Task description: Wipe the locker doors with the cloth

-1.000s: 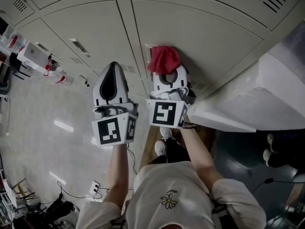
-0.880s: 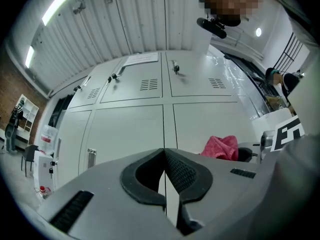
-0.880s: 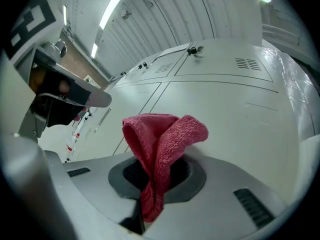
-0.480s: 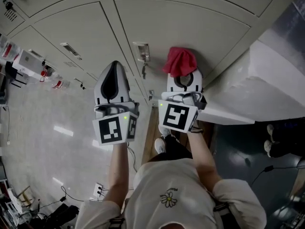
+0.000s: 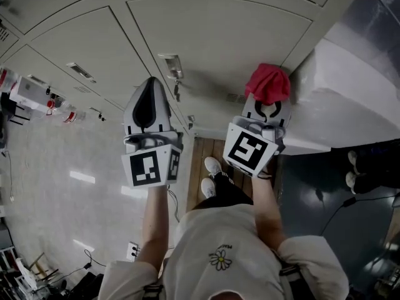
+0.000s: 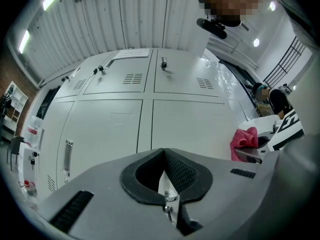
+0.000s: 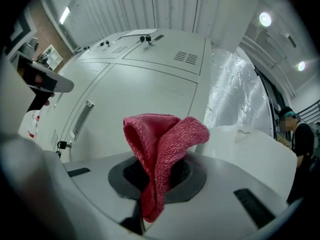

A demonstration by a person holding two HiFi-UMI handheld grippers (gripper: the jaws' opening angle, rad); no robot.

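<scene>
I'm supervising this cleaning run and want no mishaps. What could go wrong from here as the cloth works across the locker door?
The red cloth stands bunched in the right gripper, pinched at a fold; pressing on the locker door may drag it out. It sits by the white block at the door's right edge, so the gripper could knock it. A leftward stroke may snag on the latch.

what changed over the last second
The right gripper, shut on the red cloth, slid rightward across the locker door, from beside its handle to its right edge. The left gripper stayed put, shut and empty.
</scene>
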